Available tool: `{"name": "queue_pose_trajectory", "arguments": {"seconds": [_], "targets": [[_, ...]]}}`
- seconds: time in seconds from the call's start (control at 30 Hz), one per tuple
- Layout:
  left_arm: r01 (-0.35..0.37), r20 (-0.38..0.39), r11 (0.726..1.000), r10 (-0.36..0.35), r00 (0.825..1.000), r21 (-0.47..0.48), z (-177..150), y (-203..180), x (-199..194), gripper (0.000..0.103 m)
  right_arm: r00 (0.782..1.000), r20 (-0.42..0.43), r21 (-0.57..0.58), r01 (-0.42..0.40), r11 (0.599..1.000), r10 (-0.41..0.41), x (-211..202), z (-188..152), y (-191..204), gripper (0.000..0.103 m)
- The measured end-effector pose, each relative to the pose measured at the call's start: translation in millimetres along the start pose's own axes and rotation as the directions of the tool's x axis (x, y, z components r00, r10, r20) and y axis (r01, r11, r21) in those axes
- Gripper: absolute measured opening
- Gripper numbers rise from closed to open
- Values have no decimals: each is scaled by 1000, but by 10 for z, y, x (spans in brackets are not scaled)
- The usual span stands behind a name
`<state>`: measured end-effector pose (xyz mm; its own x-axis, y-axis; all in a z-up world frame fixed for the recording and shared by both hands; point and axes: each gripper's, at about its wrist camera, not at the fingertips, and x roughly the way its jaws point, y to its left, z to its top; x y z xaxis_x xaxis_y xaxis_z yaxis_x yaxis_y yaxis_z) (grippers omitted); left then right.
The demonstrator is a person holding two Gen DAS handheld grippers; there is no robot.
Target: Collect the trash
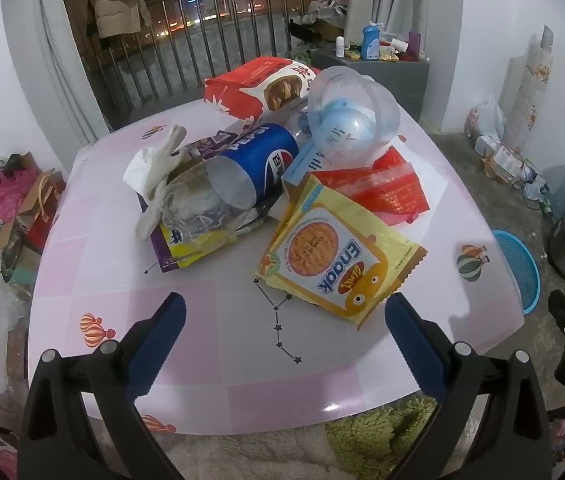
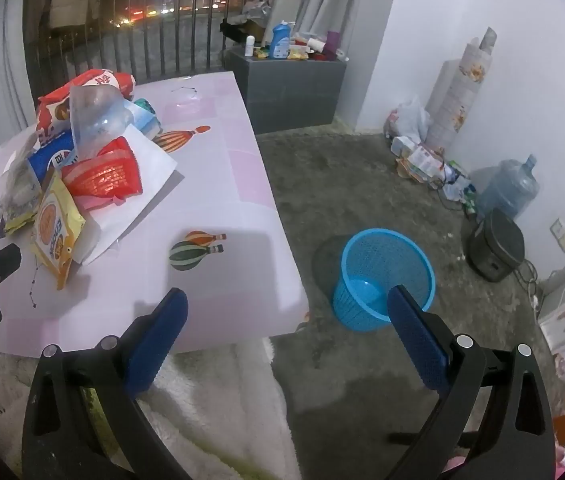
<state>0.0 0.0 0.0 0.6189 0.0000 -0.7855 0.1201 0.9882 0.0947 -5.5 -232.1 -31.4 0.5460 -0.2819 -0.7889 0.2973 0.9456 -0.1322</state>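
While nothing on the pink table [image 1: 210,320] has yet been lifted, the job looks to be at its very start: both tools hang above the near edge with nothing taken. The left gripper [image 1: 284,322] is spread wide and empty, aimed down at the heap of rubbish in the middle of the table. The right gripper [image 2: 286,318] is likewise released and empty, straddling the table's corner, with the blue mesh waste basket [image 2: 386,252] standing upright on the grey floor beyond, mouth up and nothing visible inside.

Nearest the left gripper lies the yellow Enaak snack packet [image 1: 338,256], flat on the table, its long axis running on a diagonal from the far left to the near right, one sealed end pointing toward the right-hand finger. Just behind it the Pepsi bottle [image 1: 254,168] lies on its side, long axis slanting from near left to far right, its open cut end facing the camera. A clear plastic cup [image 1: 346,112] rests tipped on the pile, a red plastic bag [image 1: 374,188] sprawls beside it, and a crumpled white tissue [image 1: 150,168] sits at the left.

My judgement is that the next move calls for lowering the left gripper over the snack packet, pinching across its short width at the near edge, then carrying it to the basket, which stands well apart off the table's right side
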Motion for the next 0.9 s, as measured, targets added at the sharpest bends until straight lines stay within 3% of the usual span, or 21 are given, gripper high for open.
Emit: {"name": "queue_pose_trajectory", "arguments": {"seconds": [0.9], "targets": [[1,0,1000,-1,1000,0,-2,7,3,97,1000,4,5,-3,1000,3,-18,-8,-14,95]]}}
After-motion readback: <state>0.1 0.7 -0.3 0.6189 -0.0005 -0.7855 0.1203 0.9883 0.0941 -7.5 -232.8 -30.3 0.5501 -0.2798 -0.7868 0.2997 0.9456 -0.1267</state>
